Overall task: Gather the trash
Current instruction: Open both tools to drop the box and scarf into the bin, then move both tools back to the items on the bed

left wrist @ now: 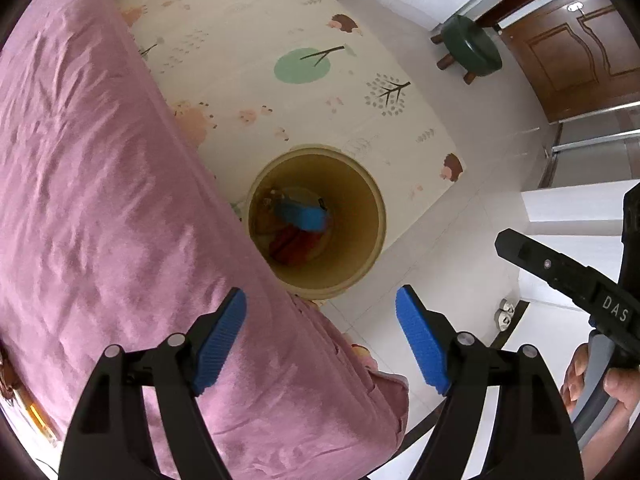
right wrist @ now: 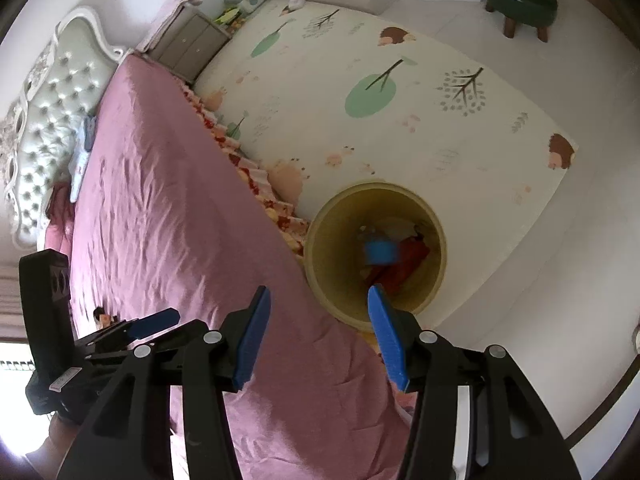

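Pink bedding (left wrist: 120,208) is seen under and left of the left gripper (left wrist: 320,340), whose blue pads are spread apart with nothing between them. Ahead of it, just beyond the bed's edge, a yellow bin (left wrist: 360,216) stands on the floor, with blue and red trash (left wrist: 300,224) lying at its bottom. The right gripper (right wrist: 316,332) is likewise released and empty, the bin (right wrist: 432,248) lying just ahead of its right finger.

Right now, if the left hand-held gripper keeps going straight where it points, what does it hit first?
Probably the bed's pink edge or the bin's near rim: the left hand-held gripper, open and empty, straddles that boundary. Depth is unclear.
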Demonstrator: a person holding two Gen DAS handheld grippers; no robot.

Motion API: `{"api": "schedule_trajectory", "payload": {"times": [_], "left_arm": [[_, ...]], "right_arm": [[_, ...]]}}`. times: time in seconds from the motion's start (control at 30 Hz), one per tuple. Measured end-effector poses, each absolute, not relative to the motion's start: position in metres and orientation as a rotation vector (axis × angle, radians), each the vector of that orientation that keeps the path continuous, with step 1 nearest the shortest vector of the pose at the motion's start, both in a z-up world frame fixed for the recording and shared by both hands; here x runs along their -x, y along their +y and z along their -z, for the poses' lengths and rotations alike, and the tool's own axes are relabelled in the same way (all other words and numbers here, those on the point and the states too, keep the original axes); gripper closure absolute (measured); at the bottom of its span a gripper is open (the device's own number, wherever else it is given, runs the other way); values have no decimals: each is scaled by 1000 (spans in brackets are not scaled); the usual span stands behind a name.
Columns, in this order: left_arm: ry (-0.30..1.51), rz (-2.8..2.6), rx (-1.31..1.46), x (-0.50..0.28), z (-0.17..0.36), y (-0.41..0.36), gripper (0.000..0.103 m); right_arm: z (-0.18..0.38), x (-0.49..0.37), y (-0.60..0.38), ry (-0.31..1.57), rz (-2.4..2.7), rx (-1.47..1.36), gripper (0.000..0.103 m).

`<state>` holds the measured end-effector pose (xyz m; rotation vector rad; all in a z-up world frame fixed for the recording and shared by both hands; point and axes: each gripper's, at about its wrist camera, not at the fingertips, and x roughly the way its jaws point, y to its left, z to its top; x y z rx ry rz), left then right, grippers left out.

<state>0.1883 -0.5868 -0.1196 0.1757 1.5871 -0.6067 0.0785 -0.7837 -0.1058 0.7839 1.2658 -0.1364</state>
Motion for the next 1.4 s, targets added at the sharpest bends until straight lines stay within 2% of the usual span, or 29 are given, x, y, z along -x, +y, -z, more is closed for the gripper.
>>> {"api": "schedule_trajectory", "payload": {"times": [0.4, 1.13, 1.4], "left_arm": [[1542, 514, -96, -184, 100, -506, 26], [1504, 159, 137, -140, 102, -224, 26], [1510, 105, 143, -128, 115, -149, 26]], "right_arm": [[85, -109, -702, 1299, -29, -692, 53], [79, -96, -434, 1425, -360, -488, 53], [94, -87, -358, 1464, -400, -465, 53]]}}
